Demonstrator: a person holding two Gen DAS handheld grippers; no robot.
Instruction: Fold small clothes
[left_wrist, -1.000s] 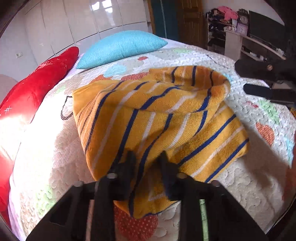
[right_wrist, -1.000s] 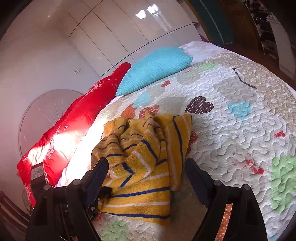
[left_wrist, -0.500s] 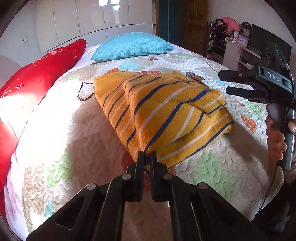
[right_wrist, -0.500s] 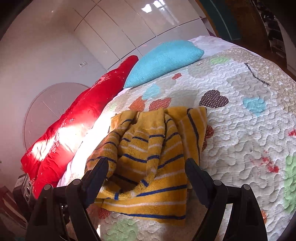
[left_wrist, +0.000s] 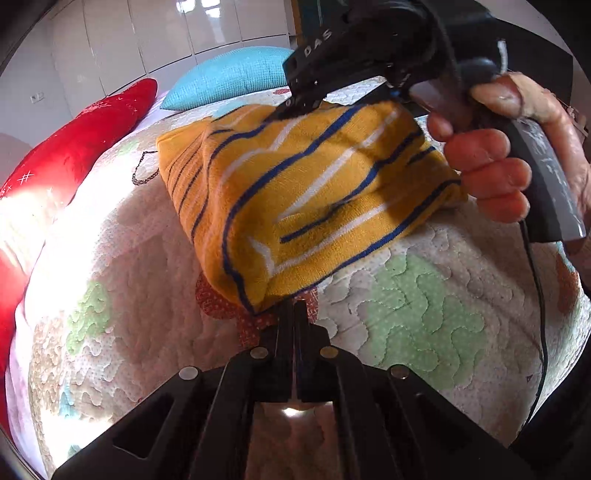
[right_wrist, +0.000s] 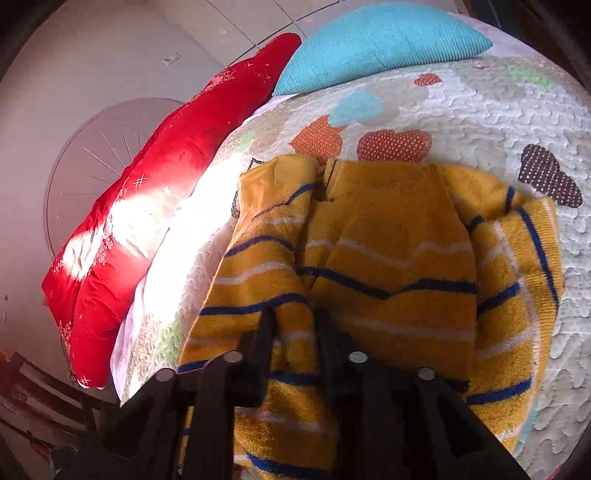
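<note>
My left gripper (left_wrist: 291, 308) has its jaws pressed together, with the near corner of the striped yellow sweater (left_wrist: 306, 192) right at the fingertips; the tips hide whether any cloth is caught between them, so I can't say it grips. The sweater — mustard knit with blue and white stripes — lies bunched on the quilted bedspread (left_wrist: 406, 325), over a red dotted patch. My right gripper (right_wrist: 295, 317) has just been closing, and its jaws now pinch a raised fold of the same sweater (right_wrist: 388, 258); cloth fills the narrow gap between the black fingers (right_wrist: 264, 332). From the left wrist view, the right gripper (left_wrist: 295, 107) comes in at the garment's far top edge, and its black body, marked DAS, along with the person's right hand (left_wrist: 517, 155) on the grey handle, blocks most of the room behind. A black cable (left_wrist: 539, 295) hangs from the handle across the bedspread's right side. Beyond the sweater: a turquoise pillow (left_wrist: 229, 77) at the head of the bed, a long red pillow (left_wrist: 77, 147) along the left edge — sunlit, partly washed out — and glossy white wardrobe doors (left_wrist: 147, 40) behind. In the right wrist view, a pale round fan grille (right_wrist: 96, 166) stands past the red pillow (right_wrist: 166, 177).
</note>
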